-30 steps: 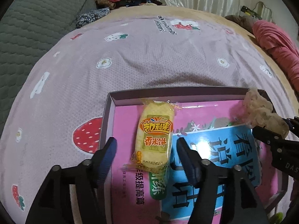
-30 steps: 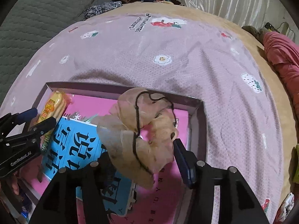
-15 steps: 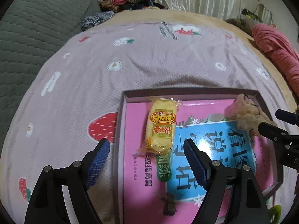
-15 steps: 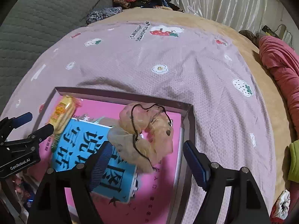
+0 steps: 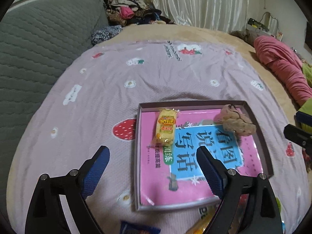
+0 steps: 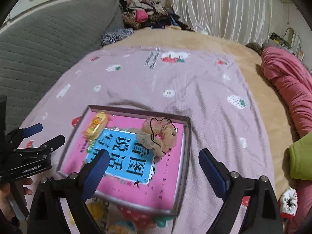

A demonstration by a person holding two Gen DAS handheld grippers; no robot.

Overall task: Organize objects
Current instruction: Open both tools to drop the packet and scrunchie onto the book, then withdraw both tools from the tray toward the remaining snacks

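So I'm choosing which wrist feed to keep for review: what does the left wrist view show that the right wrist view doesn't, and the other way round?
Only the left wrist view shows the left gripper head-on, jaws open and empty, plus a dark blue packet at the bottom edge.

Only the right wrist view shows a white scrunchie and the hand holding the left gripper.

Both show the tray, the pink book, the yellow snack pack and the beige scrunchie lying inside it.
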